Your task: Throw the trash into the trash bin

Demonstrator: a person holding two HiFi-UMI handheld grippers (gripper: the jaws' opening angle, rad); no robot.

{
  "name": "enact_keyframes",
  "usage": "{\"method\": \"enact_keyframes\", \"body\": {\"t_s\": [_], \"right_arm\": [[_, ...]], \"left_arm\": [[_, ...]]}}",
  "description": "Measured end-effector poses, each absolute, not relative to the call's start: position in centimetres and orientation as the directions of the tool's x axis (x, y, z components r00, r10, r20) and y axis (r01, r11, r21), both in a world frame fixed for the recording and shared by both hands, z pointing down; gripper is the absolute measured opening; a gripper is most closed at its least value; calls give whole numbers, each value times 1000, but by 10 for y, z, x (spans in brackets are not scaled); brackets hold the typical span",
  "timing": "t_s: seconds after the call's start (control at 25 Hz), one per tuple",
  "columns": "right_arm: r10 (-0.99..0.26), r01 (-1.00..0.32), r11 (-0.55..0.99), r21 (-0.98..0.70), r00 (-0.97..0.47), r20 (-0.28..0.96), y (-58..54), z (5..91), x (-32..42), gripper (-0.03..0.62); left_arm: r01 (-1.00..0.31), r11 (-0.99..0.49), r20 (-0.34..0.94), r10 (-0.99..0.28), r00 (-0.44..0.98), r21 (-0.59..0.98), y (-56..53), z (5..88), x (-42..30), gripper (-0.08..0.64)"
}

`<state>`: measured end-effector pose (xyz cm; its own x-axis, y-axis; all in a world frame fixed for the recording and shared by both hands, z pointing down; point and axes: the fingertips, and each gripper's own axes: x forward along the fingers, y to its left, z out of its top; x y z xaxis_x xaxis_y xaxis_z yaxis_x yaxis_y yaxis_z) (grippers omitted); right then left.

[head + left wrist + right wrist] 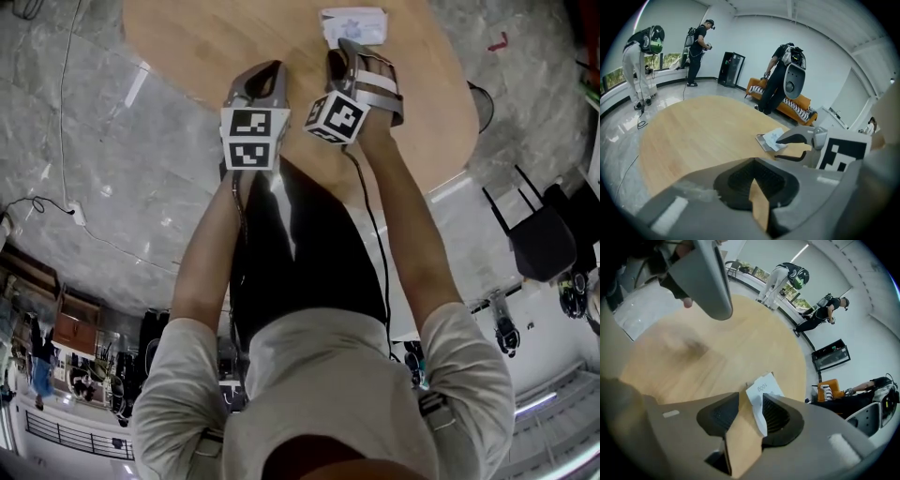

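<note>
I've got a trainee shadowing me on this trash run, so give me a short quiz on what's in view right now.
1. True or false: the right tongs are shut on the paper.
2. The paper lies on: A a tray, B the wooden table, C a plate.
3. Which tongs are nearer the paper?
Key: 1 false, their jaws stand open; 2 B; 3 the right tongs.

The desk is oval, of pale wood with a fine grain, and stands on a grey marbled floor. A flat white paper with some print and a grey layer beneath lies on the top, close to the far edge in the head view.
</note>
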<state>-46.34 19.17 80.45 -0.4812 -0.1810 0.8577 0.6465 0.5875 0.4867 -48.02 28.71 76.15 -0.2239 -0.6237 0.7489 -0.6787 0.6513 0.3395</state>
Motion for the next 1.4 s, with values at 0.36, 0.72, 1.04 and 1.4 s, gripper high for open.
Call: {"method": "enact_keyframes", "body": {"t_s": [0.36, 0.72, 1.04, 1.4], "right_arm": [[-181, 601, 592, 537, -550, 815, 187, 785, -480, 21], [-54, 470, 777, 420, -614, 787, 208, 714, -488, 12], [52, 307, 918, 251, -722, 690, 250, 588, -478, 12], [42, 180, 965, 192, -826, 563, 290, 430, -420, 12]], "left_arm": [[-673, 660, 751, -618, -233, 335, 292, 753, -467, 18], [-656, 688, 737, -610, -292, 309, 306, 695, -474, 18], [-646, 705, 660, -638, -397, 292, 337, 591, -463, 18], [-658, 708, 519, -676, -524, 257, 373, 442, -413, 18]]}}
